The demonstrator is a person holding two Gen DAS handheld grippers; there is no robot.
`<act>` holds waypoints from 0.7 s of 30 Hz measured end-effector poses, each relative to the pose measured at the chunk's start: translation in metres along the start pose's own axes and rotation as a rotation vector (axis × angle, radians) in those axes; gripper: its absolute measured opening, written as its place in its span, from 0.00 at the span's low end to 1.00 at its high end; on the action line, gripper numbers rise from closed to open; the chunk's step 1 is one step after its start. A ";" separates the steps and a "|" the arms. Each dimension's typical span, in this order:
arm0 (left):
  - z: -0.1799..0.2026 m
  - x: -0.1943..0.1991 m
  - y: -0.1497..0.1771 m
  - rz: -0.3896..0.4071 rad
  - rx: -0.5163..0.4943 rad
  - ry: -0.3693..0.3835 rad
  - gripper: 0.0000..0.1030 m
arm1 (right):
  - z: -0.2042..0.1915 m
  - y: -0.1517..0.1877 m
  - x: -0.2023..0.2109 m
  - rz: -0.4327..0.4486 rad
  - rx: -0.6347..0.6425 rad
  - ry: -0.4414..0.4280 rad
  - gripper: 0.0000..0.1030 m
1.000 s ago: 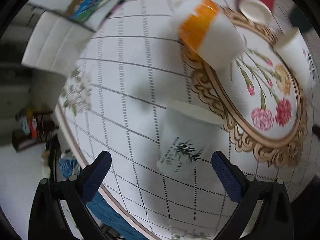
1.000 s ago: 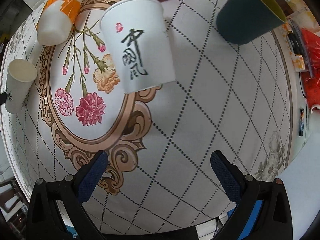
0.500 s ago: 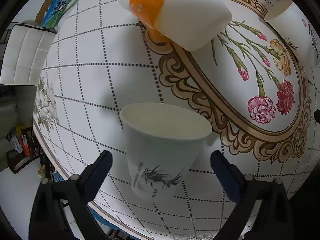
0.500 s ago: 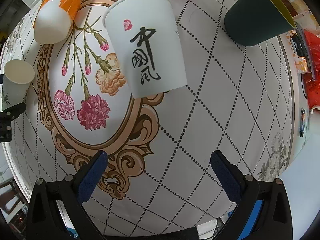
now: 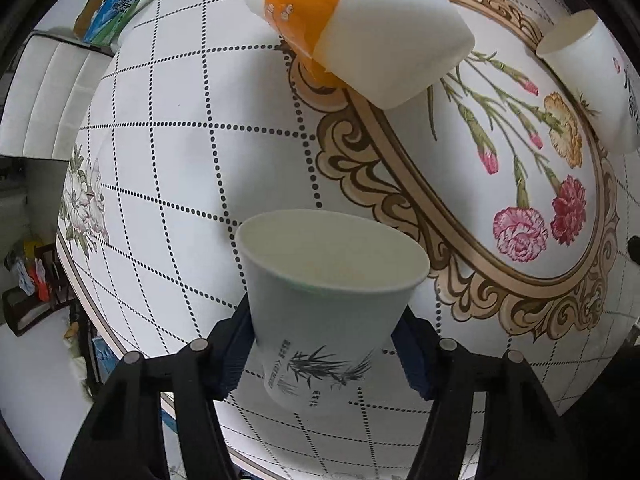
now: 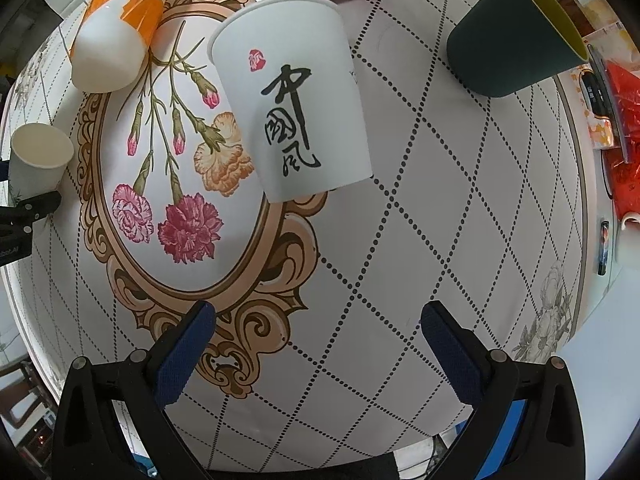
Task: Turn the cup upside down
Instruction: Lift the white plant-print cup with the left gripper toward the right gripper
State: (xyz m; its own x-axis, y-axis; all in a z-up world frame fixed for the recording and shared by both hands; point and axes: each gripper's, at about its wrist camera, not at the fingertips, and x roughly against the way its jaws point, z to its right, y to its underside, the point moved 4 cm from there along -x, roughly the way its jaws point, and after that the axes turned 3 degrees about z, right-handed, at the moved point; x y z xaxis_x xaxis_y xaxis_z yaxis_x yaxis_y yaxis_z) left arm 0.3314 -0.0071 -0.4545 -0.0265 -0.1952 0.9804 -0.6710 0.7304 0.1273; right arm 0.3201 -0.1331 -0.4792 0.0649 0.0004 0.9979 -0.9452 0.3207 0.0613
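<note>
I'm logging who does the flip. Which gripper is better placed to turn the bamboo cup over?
Left. The left gripper has both pads against the bamboo cup, which stands upright. The right gripper is open over bare tablecloth, far from that cup.

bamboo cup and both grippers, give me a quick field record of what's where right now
target: bamboo-print paper cup, upright, mouth up
left gripper: fingers closed on the cup's lower sides
right gripper: open, holding nothing, over the tablecloth
calligraphy cup: upright, ahead of the right gripper
orange-banded cup: upside down
dark green cup: upright
flip: not yet done
</note>
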 end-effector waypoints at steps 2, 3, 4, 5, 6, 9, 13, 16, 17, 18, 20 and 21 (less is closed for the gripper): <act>-0.002 0.002 0.000 0.006 0.036 0.015 0.59 | 0.001 0.001 0.002 0.006 0.001 0.000 1.00; -0.004 0.003 0.000 0.005 0.061 0.021 0.59 | 0.003 0.002 0.004 0.007 0.000 -0.001 1.00; -0.005 0.005 0.001 0.002 0.087 0.025 0.59 | 0.004 0.003 0.005 0.009 -0.001 -0.002 1.00; -0.007 0.005 0.001 -0.005 0.115 0.028 0.59 | 0.006 0.004 0.005 0.012 0.000 -0.003 1.00; -0.009 0.007 0.003 -0.014 0.152 0.030 0.59 | 0.007 0.005 0.007 0.015 0.001 -0.003 1.00; -0.007 0.015 0.012 -0.014 0.236 0.070 0.59 | 0.013 0.008 0.012 0.022 0.002 -0.008 1.00; -0.002 0.030 0.026 -0.013 0.354 0.118 0.59 | 0.023 0.013 0.022 0.040 0.009 -0.015 1.00; 0.004 0.037 0.037 -0.016 0.424 0.162 0.59 | 0.031 0.019 0.030 0.055 0.017 -0.023 1.00; 0.008 0.039 0.042 -0.018 0.450 0.178 0.59 | 0.035 0.021 0.034 0.062 0.022 -0.026 1.00; 0.012 0.040 0.045 -0.021 0.470 0.191 0.59 | 0.037 0.023 0.036 0.065 0.025 -0.028 1.00; 0.022 0.045 0.056 -0.027 0.520 0.232 0.59 | 0.045 0.029 0.042 0.076 0.034 -0.032 1.00; 0.031 0.043 0.063 -0.029 0.537 0.243 0.59 | 0.049 0.033 0.045 0.079 0.038 -0.034 1.00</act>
State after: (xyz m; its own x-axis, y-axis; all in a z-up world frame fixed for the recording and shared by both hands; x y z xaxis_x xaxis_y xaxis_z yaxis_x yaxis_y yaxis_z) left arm 0.2644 0.0102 -0.4089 0.1255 -0.0084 0.9921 -0.9518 0.2812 0.1228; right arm 0.2762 -0.1690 -0.4314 -0.0211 -0.0084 0.9997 -0.9584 0.2849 -0.0179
